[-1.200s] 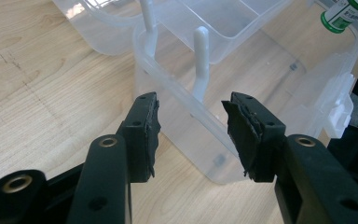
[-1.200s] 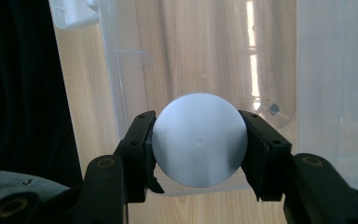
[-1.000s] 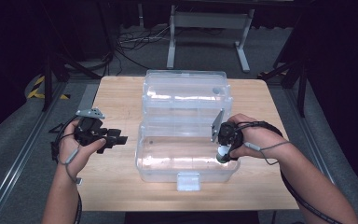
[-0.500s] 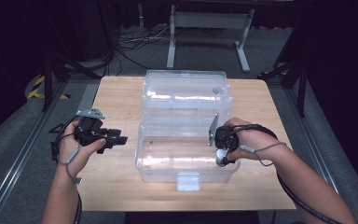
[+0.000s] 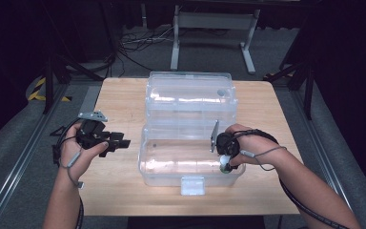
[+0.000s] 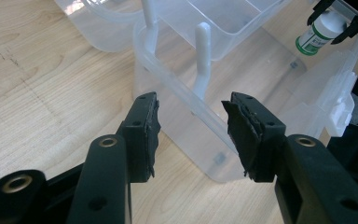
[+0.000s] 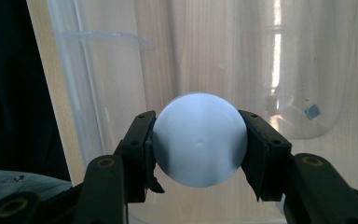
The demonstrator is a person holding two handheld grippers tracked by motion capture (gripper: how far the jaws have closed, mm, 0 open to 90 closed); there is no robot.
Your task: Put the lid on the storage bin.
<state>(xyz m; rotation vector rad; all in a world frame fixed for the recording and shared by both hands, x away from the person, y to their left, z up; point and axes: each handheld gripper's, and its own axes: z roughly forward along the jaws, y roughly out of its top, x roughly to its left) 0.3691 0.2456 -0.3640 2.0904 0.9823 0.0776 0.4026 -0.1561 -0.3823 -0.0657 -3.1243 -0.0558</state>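
Now right claw (image 7: 196, 140) around white bottle (image 7: 199, 139)

The open storage box (image 5: 190, 162) sits mid-table (image 5: 124, 95), its lid (image 5: 189, 95) lying on the far side. The left gripper (image 5: 116, 143) is left of the box; the right gripper (image 5: 225, 164) holds a bottle (image 5: 225, 163) inside the box's right end.
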